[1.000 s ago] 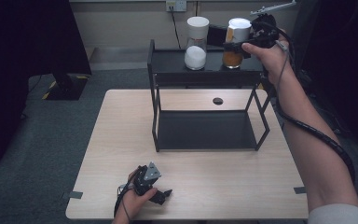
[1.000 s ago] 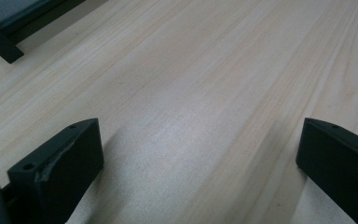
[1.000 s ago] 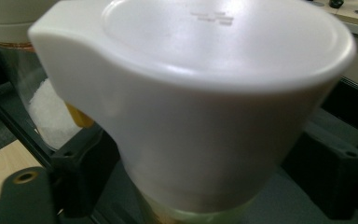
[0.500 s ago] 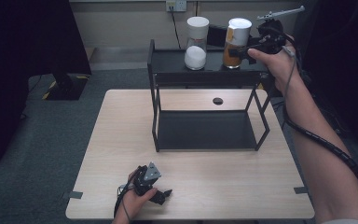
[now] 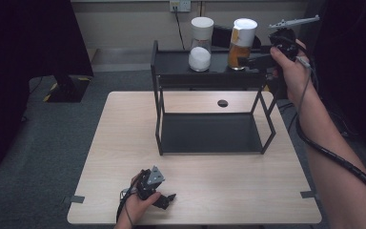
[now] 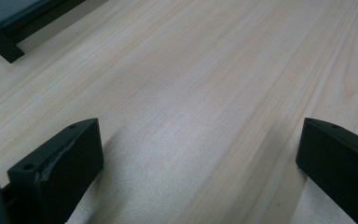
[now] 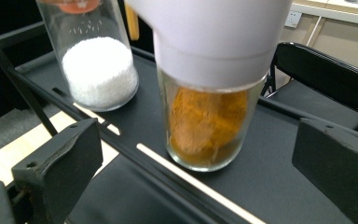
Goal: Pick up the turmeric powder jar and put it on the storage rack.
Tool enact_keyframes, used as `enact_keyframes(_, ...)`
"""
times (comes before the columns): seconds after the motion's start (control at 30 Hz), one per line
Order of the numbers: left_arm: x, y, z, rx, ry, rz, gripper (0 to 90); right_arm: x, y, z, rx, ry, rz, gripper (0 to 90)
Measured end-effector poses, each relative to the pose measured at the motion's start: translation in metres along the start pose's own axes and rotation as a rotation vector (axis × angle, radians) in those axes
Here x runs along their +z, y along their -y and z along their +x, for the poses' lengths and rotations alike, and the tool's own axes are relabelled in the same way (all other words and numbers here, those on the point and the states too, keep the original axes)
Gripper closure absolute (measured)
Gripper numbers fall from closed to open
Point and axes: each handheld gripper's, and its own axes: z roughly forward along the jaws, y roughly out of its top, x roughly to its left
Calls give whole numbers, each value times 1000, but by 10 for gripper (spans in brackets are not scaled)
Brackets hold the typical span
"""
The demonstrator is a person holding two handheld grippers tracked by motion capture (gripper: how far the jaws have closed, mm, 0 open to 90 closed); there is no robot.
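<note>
Right arm stretched to far-right shelf [image 5: 171, 71]; right gripper [image 5: 248, 61] level, jaws just opened, released; orange-powder jar [image 7: 208, 122] just beyond them, untouched

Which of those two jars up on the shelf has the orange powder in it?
The jar nearest the right gripper: the orange-powder jar. The other jar, to its left, holds white grains.

The jar of orange powder [image 7: 208, 126] is clear, glossy glass under a smooth matt white plastic cap, like the jar of white grains [image 7: 98, 70] beside it. Both stand on a matt black metal rack [image 5: 171, 64]; the table [image 6: 205, 93] is pale, smooth wood grain
</note>
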Motion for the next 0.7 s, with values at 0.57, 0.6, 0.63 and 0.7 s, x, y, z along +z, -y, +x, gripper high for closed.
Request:
enact_keyframes(0.57,0,0,0,1,0,2,0,-14,36,11,-15,-46,-23,8)
enact_keyframes(0.6,0,0,0,1,0,1,0,-14,38,12,-16,-51,-24,8)
enact_keyframes(0.63,0,0,0,1,0,1,0,-14,41,13,-18,-58,-25,8)
enact_keyframes(0.7,0,0,0,1,0,1,0,-13,46,15,-15,-67,-28,8)
